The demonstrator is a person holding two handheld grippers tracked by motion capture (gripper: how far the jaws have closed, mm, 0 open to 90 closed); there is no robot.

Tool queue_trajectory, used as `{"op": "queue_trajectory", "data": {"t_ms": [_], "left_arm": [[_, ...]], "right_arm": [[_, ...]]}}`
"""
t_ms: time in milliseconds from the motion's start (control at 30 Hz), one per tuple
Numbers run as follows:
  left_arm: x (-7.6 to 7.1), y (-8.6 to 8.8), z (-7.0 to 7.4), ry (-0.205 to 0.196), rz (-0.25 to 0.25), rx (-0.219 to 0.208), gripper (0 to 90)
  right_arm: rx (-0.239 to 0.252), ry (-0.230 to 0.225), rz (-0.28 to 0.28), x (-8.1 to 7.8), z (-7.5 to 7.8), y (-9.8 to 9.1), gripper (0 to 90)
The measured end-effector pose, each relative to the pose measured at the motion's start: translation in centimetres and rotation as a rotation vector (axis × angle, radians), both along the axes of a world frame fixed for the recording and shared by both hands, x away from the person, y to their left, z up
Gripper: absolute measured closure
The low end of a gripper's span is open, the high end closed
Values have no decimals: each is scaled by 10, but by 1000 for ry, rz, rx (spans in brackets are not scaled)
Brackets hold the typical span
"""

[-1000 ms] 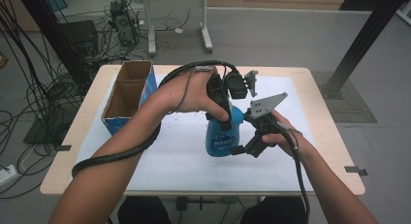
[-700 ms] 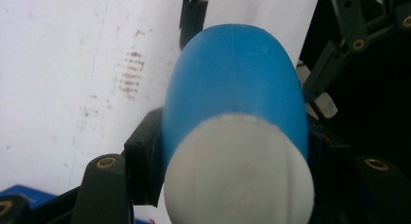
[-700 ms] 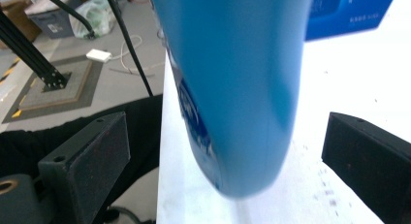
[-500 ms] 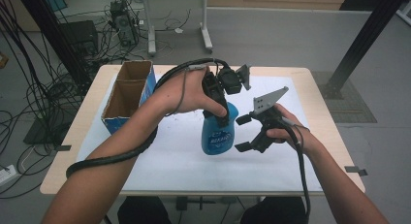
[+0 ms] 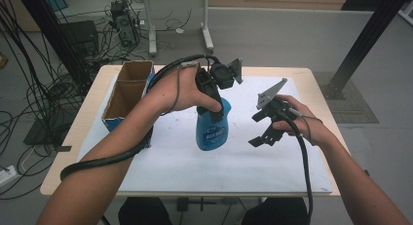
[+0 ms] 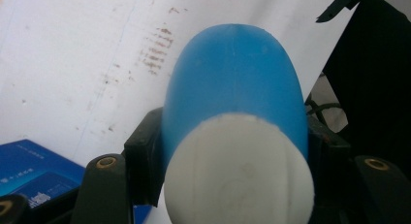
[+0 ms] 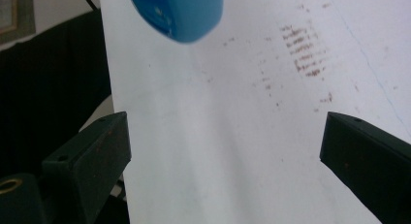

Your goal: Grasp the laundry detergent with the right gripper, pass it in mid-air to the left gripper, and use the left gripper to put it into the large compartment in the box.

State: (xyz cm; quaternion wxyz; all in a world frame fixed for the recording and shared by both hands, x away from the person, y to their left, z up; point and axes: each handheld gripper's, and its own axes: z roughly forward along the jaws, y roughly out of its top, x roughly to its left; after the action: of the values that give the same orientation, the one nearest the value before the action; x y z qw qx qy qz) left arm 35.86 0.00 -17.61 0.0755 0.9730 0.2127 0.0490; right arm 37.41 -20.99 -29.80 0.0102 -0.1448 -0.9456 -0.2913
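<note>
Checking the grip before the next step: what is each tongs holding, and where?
Left tongs clamp the blue bottle just below its white cap; right tongs hold nothing.

Grey floor point(image 5: 272, 37), tangled cables point(image 5: 46, 96)

bottle point(image 5: 212, 129): blue plastic, rounded and oval in section, with a printed label in white and light blue lettering on its front
cap point(image 6: 237, 170): white, flat-topped and oval, seen end-on in the lower middle of the left gripper view
state: cap on; body looks whole and undented
pose: roughly upright, leaning slightly, cap end up; held at the neck and lifted off the white surface
place: middle of the high view, a little left of centre; in the right gripper view its rounded bottom end point(image 7: 179, 13) shows at the upper left of the frame
</note>
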Motion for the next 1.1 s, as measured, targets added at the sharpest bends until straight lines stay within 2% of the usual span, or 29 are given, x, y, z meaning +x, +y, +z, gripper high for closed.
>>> {"op": "queue_trajectory", "data": {"t_ms": [267, 433, 800, 867, 967, 1100], "left_arm": [[3, 6, 4, 6, 44, 13, 380], [7, 12, 9, 7, 82, 10, 380], [18, 25, 25, -2, 166, 3, 380], [20, 28, 28, -2, 184, 4, 380], [24, 36, 34, -3, 221, 5, 380], [28, 45, 42, -19, 265, 9, 380]], "right_arm": [[-214, 7, -24, 9, -1, 6, 38], [-295, 11, -43, 15, -2, 9, 35], [-294, 2, -37, 17, -5, 14, 33], [-294, 12, -32, 18, -6, 15, 38], [-296, 25, -29, 18, -8, 16, 36], [-295, 16, -21, 19, -9, 18, 37]]}}
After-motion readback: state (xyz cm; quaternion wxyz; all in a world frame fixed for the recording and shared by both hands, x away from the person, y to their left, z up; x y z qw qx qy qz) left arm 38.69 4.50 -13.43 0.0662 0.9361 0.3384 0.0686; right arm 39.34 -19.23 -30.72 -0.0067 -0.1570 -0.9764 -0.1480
